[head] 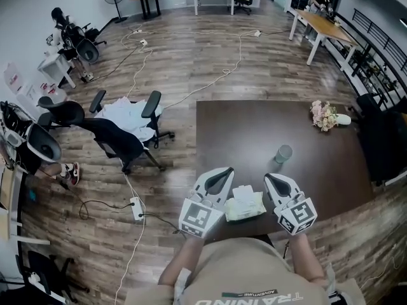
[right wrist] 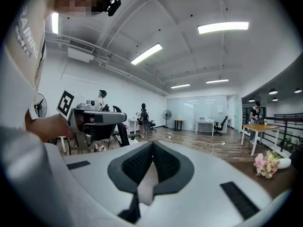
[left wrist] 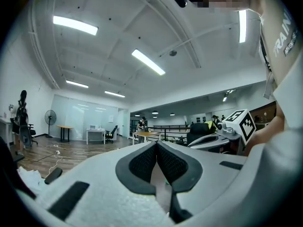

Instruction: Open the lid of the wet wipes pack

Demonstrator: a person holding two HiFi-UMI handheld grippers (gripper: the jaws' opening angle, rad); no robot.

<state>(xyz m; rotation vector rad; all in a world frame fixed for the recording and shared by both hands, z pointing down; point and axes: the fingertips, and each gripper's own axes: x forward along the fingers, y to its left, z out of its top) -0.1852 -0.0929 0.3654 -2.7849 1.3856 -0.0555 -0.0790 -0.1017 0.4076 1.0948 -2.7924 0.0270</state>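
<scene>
The wet wipes pack [head: 245, 203], pale and soft, lies on the brown table [head: 331, 164] at its near edge, right in front of the person. My left gripper [head: 219, 173] hovers just left of the pack and my right gripper [head: 275, 180] just right of it, both pointing away over the table. Neither touches the pack. In the left gripper view the jaws [left wrist: 156, 144] meet at the tip with nothing between them. The right gripper view shows its jaws [right wrist: 152, 143] closed the same way, empty. The pack is hidden in both gripper views.
A grey-green cup [head: 283, 153] stands on the table beyond the pack. A small flower bunch [head: 324, 115] lies at the far right. Black office chairs [head: 124, 138] and floor cables [head: 137, 205] sit left of the table.
</scene>
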